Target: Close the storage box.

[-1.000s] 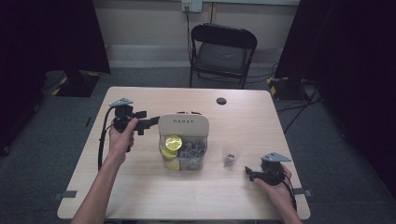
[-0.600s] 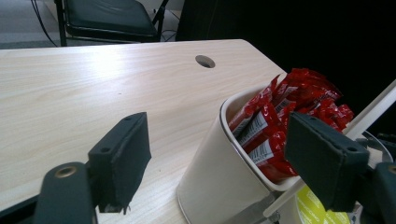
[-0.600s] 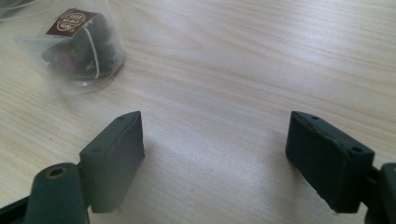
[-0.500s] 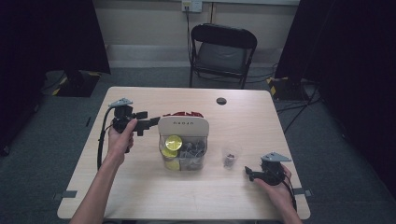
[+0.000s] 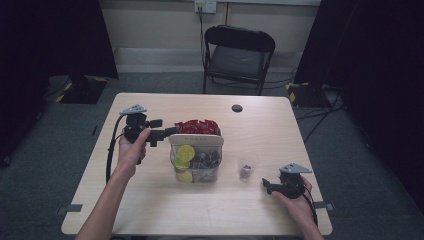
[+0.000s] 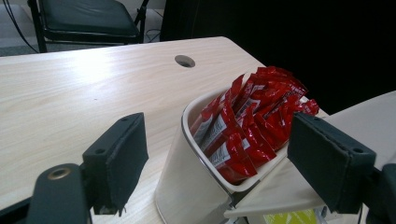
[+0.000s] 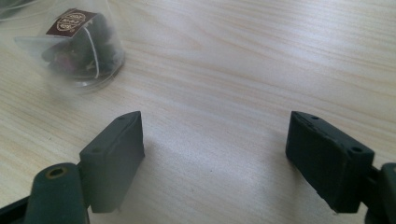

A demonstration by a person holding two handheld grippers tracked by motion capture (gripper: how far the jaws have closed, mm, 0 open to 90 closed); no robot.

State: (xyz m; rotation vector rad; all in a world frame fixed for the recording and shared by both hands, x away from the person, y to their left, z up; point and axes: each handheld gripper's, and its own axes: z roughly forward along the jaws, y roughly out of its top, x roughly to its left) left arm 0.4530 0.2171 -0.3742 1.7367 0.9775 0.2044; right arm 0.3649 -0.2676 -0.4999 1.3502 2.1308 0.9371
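A white-and-clear organiser box point(image 5: 196, 156) stands mid-table, with red sauce packets point(image 5: 197, 126) in its back compartment and lime-yellow packets point(image 5: 185, 152) and dark tea bags in front. My left gripper point(image 5: 169, 132) points right at the box's back left corner. Its jaws are open, and in the left gripper view the left gripper point(image 6: 219, 163) frames the white compartment point(image 6: 187, 186) of red packets point(image 6: 252, 126) without pressing on it. A tea bag in a clear wrapper point(image 5: 246, 169) lies right of the box. My right gripper point(image 5: 266, 185) rests open near the front right, over bare wood, with the wrapped tea bag point(image 7: 77, 44) ahead to its left.
A dark cable hole point(image 5: 237, 108) sits in the table point(image 5: 150, 210) towards the back. A black folding chair point(image 5: 239, 55) stands beyond the far edge. Bare wood lies around the box on all sides.
The left gripper has edged slightly right, closer to the box. The right hand and the tea bag have stayed put.
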